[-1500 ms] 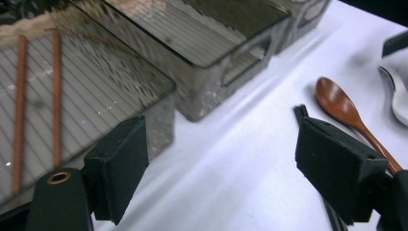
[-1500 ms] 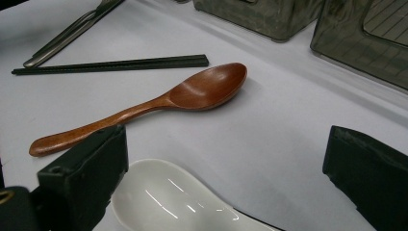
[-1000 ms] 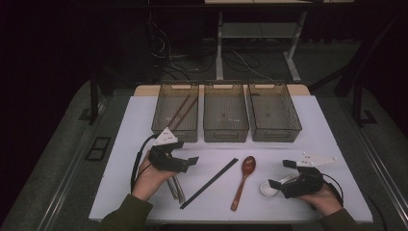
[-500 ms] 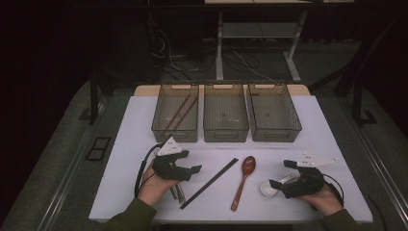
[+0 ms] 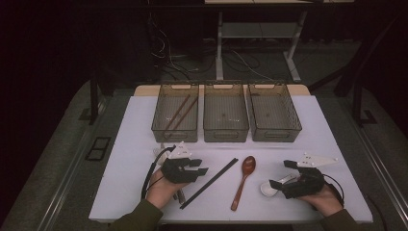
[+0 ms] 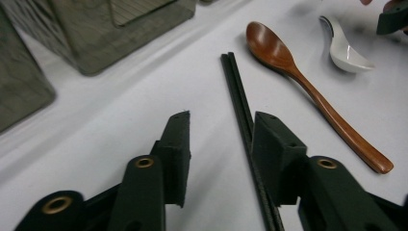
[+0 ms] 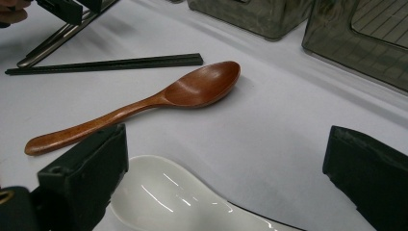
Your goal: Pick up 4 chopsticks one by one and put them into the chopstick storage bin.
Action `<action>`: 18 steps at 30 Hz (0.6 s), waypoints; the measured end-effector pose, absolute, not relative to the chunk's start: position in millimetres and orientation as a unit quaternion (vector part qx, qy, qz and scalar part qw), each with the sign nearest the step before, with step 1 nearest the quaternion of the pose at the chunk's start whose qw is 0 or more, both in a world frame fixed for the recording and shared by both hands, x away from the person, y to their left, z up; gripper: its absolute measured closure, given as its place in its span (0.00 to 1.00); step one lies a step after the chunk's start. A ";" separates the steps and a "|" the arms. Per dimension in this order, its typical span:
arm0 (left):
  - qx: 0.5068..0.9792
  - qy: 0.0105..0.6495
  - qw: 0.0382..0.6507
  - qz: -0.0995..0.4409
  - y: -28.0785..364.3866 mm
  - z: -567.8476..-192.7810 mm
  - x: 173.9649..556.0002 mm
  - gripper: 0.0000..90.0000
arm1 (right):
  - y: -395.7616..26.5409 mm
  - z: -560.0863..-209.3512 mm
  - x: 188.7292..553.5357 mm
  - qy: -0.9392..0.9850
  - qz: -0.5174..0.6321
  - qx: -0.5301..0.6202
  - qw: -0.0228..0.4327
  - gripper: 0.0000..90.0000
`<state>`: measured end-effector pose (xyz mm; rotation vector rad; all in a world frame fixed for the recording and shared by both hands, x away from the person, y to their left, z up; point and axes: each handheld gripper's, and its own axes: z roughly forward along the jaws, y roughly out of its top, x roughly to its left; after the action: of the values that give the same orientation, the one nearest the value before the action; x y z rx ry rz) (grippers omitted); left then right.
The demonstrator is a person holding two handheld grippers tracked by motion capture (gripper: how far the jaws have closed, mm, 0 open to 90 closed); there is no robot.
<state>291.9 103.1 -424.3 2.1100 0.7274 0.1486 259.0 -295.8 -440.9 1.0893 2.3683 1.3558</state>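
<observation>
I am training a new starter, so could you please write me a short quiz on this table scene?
1. True or false: the wooden spoon lies on the table between the black chopsticks and the white spoon.
2. Which bin holds the brown chopsticks: A left, B middle, C right?
3. What lies between the right hand-held gripper's jaws?
Key: 1 true; 2 A, the left bin; 3 the white spoon.

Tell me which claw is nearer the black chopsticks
Left. The left claw straddles the black chopsticks, its jaws on either side. The right claw sits over the white spoon, beyond the wooden spoon.
</observation>
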 end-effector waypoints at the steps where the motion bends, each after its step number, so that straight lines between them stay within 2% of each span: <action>1: 0.849 0.292 0.437 0.057 102.0 -425.0 291.8 0.68 | -295.8 -440.9 259.0 0.802 0.459 0.368 0.102 0.02; 11: 0.852 0.294 0.431 0.027 95.0 -431.4 291.7 0.82 | -296.1 -440.8 259.1 0.802 0.459 0.368 0.103 0.02; 18: 0.859 0.289 0.421 0.019 88.5 -437.5 292.1 0.84 | -296.3 -440.8 259.2 0.802 0.459 0.368 0.104 0.02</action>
<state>292.1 88.5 -437.5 2.1527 0.7241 0.0478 259.2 -296.3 -440.8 1.0857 2.3649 1.3551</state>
